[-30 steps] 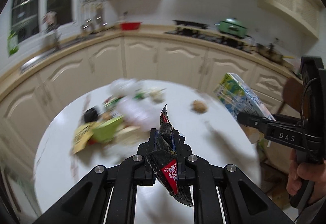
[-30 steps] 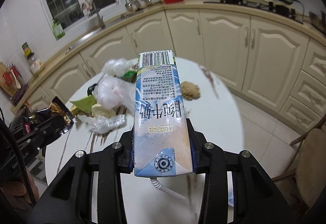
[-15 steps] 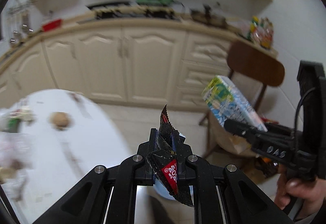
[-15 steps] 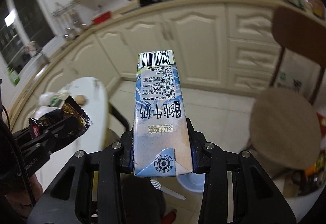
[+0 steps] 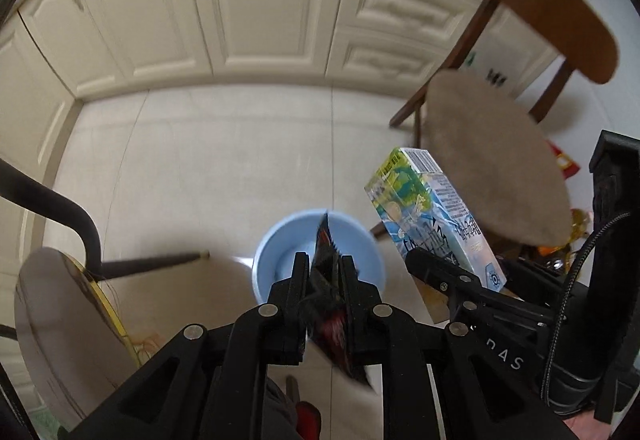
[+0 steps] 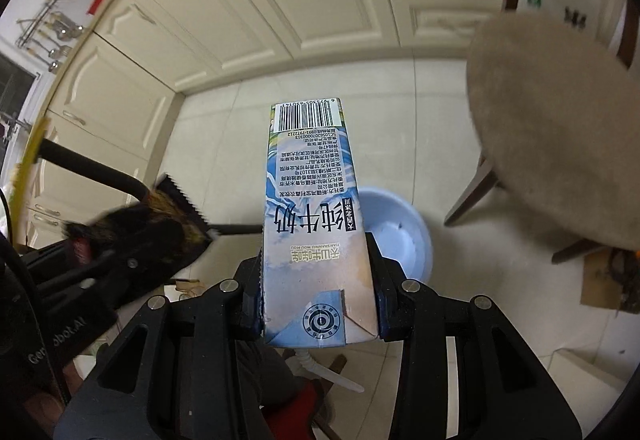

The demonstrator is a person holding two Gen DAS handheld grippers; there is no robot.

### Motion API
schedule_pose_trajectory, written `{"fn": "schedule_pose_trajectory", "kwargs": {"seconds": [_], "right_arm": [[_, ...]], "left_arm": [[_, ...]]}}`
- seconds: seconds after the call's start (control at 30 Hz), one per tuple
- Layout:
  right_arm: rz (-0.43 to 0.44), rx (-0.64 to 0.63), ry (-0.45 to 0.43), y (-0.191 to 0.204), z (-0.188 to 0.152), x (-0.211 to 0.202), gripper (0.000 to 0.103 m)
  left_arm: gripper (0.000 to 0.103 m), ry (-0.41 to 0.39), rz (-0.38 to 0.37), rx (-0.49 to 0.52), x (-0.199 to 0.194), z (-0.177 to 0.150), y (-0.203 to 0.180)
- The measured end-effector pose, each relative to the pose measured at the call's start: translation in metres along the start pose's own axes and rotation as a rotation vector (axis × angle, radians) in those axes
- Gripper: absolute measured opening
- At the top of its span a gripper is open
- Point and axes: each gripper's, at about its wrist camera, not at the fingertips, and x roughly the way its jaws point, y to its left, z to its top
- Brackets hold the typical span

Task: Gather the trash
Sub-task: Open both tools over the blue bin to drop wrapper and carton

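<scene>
On the left, the left gripper (image 5: 325, 272) points steeply down over the pale blue bin (image 5: 272, 252) on the tiled floor (image 5: 200, 159), with the dark snack wrapper (image 5: 326, 260) between its jaws. Those jaws have just been opening a little; the wrapper sits in the narrow gap between them, and whether the pads grip it or have just let go cannot be told from the left wrist view. Its serrated tip hangs over the bin's mouth, so the wrapper is well placed: the good move here is to part the jaws fully while holding that line, not swinging sideways, since thin foil can flutter and land on the floor (a small shake would help if it clings to a pad).

To the right, the right gripper (image 6: 316, 280) has its jaws clamped on both sides of the milk carton (image 6: 312, 207), barcode end pointing away, straw end (image 6: 316, 368) towards the hand. In the left wrist view the carton sits beside the bin, towards the round-seated wooden chair (image 5: 500, 159), not over the opening. It probably needs carrying across above the rim and tipping barcode end down before release, so the long box drops in lengthwise and does not catch the edge.
</scene>
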Motion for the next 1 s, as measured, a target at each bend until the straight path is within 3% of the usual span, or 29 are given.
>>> {"fn": "schedule_pose_trajectory", "kwargs": {"seconds": [0.03, 0.1, 0.17, 0.2, 0.27, 0.3, 0.33, 0.4, 0.47, 0.67, 0.9, 1.0], "right_arm": [[0.001, 0.007, 0.016, -0.006, 0.000, 0.009, 0.037], [0.000, 0.020, 0.039, -0.013, 0.002, 0.023, 0.038], [0.007, 0.042, 0.060, -0.020, 0.003, 0.034, 0.040], [0.005, 0.052, 0.066, -0.023, 0.002, 0.037, 0.041], [0.014, 0.069, 0.074, -0.029, 0.002, 0.043, 0.056], [0.019, 0.077, 0.077, -0.032, 0.001, 0.045, 0.063], [0.017, 0.086, 0.078, -0.035, 0.000, 0.046, 0.077], [0.014, 0.094, 0.074, -0.039, -0.001, 0.046, 0.085], [-0.007, 0.111, 0.068, -0.039, -0.001, 0.041, 0.103], [-0.081, 0.142, 0.031, -0.038, -0.006, 0.013, 0.103], [-0.079, 0.111, -0.083, -0.002, -0.002, -0.048, 0.103], [-0.055, 0.074, -0.150, 0.026, -0.001, -0.081, 0.103]], "left_arm": [[0.014, 0.011, 0.009, 0.002, 0.008, 0.014, -0.003], [0.031, 0.029, 0.018, 0.005, 0.017, 0.020, -0.010], [0.058, 0.034, 0.037, -0.004, 0.027, 0.031, -0.007], [0.062, 0.024, 0.058, -0.012, 0.031, 0.042, -0.004], [0.070, 0.021, 0.073, -0.021, 0.033, 0.045, -0.003], [0.071, 0.019, 0.081, -0.022, 0.035, 0.052, -0.001], [0.071, 0.012, 0.097, -0.017, 0.038, 0.061, -0.001], [0.073, -0.005, 0.115, -0.010, 0.034, 0.064, -0.003], [0.077, -0.030, 0.119, -0.006, 0.029, 0.070, -0.003], [0.081, -0.120, 0.118, 0.008, -0.003, 0.075, -0.004], [0.081, -0.265, 0.099, -0.005, -0.064, 0.079, 0.010], [0.081, -0.366, 0.110, -0.021, -0.102, 0.077, 0.020]]}}
